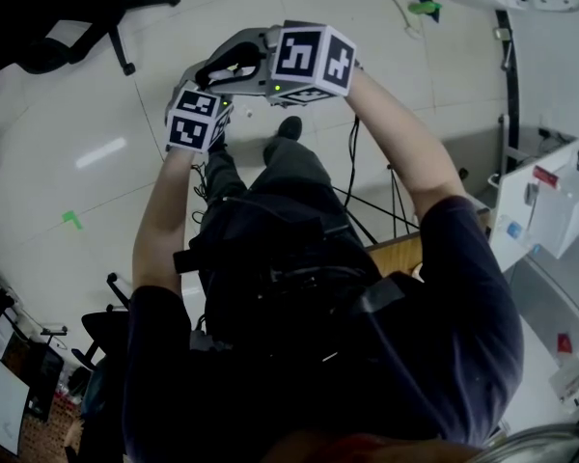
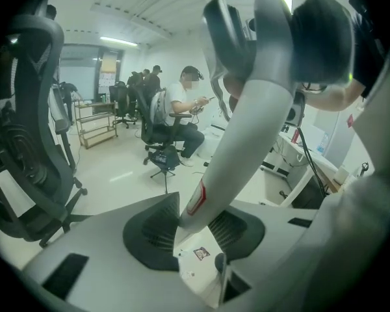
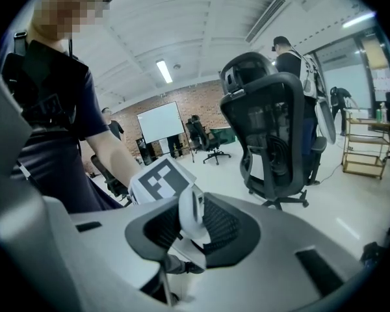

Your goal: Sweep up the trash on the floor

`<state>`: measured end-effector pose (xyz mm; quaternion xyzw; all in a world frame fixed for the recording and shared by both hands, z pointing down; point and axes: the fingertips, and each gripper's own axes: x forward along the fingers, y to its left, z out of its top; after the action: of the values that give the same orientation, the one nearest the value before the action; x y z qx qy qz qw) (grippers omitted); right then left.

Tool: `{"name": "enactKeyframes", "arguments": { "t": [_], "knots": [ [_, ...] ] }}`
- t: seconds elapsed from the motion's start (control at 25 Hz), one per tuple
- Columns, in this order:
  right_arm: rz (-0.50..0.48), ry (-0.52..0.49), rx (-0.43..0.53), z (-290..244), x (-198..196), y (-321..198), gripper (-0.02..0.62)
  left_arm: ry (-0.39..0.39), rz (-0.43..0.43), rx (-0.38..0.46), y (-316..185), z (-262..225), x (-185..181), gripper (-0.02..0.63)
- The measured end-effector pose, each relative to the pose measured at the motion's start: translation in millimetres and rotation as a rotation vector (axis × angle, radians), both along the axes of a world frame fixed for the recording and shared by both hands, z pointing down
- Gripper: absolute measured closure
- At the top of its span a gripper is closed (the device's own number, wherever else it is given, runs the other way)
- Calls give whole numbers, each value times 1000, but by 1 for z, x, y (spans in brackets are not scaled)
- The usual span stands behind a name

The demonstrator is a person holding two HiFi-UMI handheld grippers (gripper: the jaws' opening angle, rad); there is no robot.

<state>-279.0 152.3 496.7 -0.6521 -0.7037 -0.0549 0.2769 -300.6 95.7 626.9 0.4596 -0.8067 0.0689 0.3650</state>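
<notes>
A thick pale broom handle (image 2: pixel 244 142) with a red label runs up between both grippers. My left gripper (image 2: pixel 195 229) is shut on its lower part. My right gripper (image 3: pixel 192 229) is shut on the white top end (image 3: pixel 190 214), higher up. In the head view the left gripper (image 1: pixel 198 116) and right gripper (image 1: pixel 239 66) are held close together in front of the person's legs. Under the left jaws, a small dark wrapper (image 2: pixel 199 253) and a white scrap (image 2: pixel 185 273) lie on the floor. The broom's head is hidden.
Black office chairs stand close by (image 1: pixel 68 17) (image 2: pixel 26 122) (image 3: pixel 273 129). A person sits on a chair (image 2: pixel 182 109) further off, near a shelf cart (image 2: pixel 94 119). A white desk (image 1: pixel 550 210) and cables (image 1: pixel 367 201) are at the right. Green marks (image 1: pixel 72 220) dot the floor.
</notes>
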Motion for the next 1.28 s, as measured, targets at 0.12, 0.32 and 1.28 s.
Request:
{"name": "enactKeyframes", "arguments": {
  "t": [0.12, 0.32, 1.28],
  "knots": [
    [2, 8, 4, -2, 5, -3, 486, -2, 27, -24, -2, 0, 8, 491],
    [-11, 3, 14, -5, 13, -2, 486, -2, 31, -42, -1, -3, 16, 491],
    [49, -102, -10, -15, -15, 16, 491, -150, 58, -108, 14, -11, -5, 526]
  ]
}}
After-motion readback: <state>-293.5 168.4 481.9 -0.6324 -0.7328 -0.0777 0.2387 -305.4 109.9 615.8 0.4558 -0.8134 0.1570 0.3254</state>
